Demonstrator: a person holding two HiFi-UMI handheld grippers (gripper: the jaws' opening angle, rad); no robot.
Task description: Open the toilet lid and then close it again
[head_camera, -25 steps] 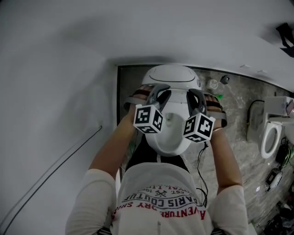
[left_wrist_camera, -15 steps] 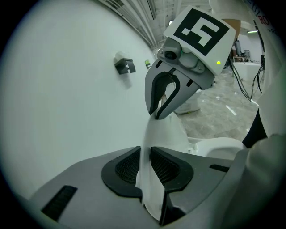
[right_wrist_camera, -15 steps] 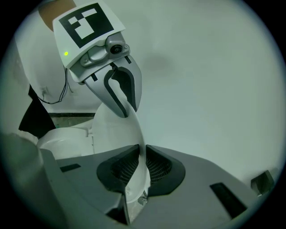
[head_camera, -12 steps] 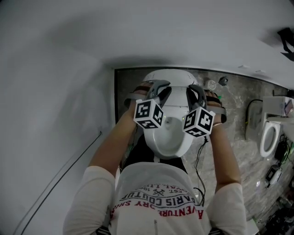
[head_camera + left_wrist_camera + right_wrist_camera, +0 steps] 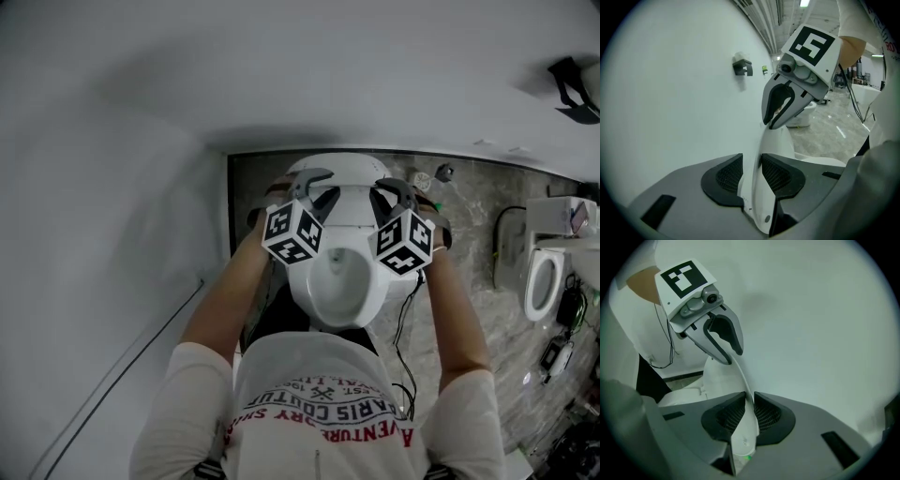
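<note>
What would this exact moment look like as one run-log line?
stage: toilet lid raised, bowl open | left gripper: jaws opening, lid edge between them | right gripper: shut on lid edge

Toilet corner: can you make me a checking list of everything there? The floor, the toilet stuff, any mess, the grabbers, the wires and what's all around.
Surface: grey marbled floor, a white wall beside it.
Job's things: toilet with its bowl open; lid standing raised.
Clutter: small things on the floor behind the toilet, too small to name.
Grippers: left gripper has the lid's edge between its jaws, which are opening; right gripper is clamped on the lid's other edge.
Cables: black cable hanging by the person's right arm; thin cable along the wall.
Surroundings: another white toilet at the right.
</note>
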